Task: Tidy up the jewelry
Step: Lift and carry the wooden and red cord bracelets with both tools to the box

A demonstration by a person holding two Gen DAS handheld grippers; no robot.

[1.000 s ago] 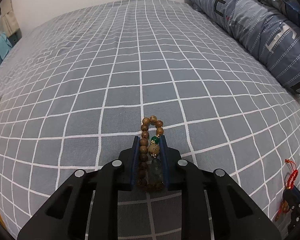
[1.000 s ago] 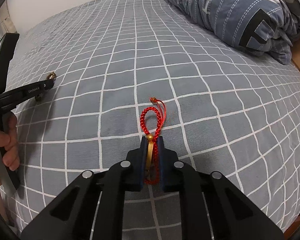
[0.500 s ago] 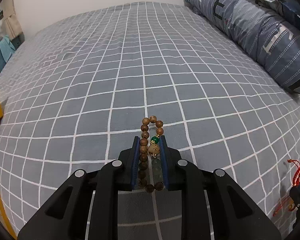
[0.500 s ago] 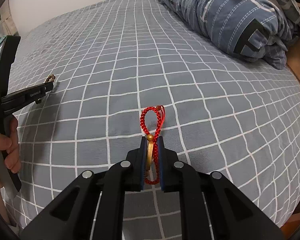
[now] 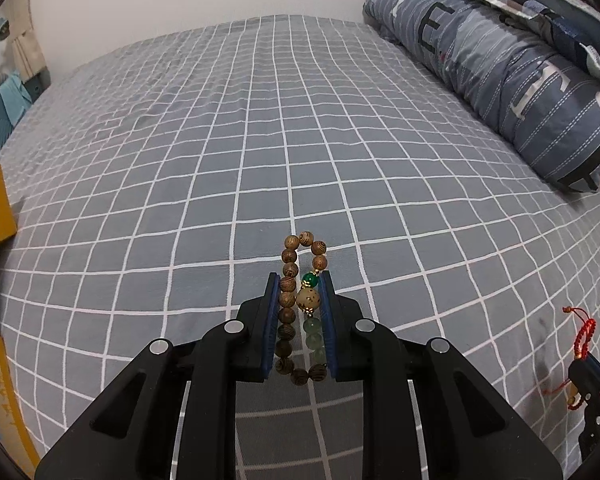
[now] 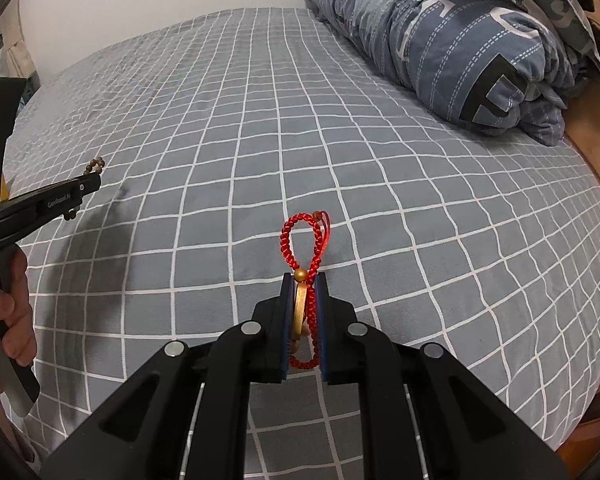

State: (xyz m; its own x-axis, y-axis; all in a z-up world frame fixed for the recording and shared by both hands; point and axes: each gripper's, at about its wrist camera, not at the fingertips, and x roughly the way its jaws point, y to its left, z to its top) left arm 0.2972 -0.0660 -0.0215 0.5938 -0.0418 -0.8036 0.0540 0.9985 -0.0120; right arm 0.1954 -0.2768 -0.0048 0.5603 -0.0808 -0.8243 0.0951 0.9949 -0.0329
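Above checked grey bedsheet [image 5: 220, 152]: left tool [image 5: 300, 292] clamps wooden bead bracelet [image 5: 290, 280], right tool [image 6: 304, 284] pinches red braided cord bracelet [image 6: 316, 240]; both held clear of bed, folded quilt [image 6: 460, 40] beyond.

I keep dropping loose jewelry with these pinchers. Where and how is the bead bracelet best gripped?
As the left gripper has it: come from above and pinch across both strands of the bead bracelet, flattening the loop so the pads press bead rows on each side. Its limp, round shape probably slips from a single-strand pinch. The right gripper holds the red cord bracelet likewise.
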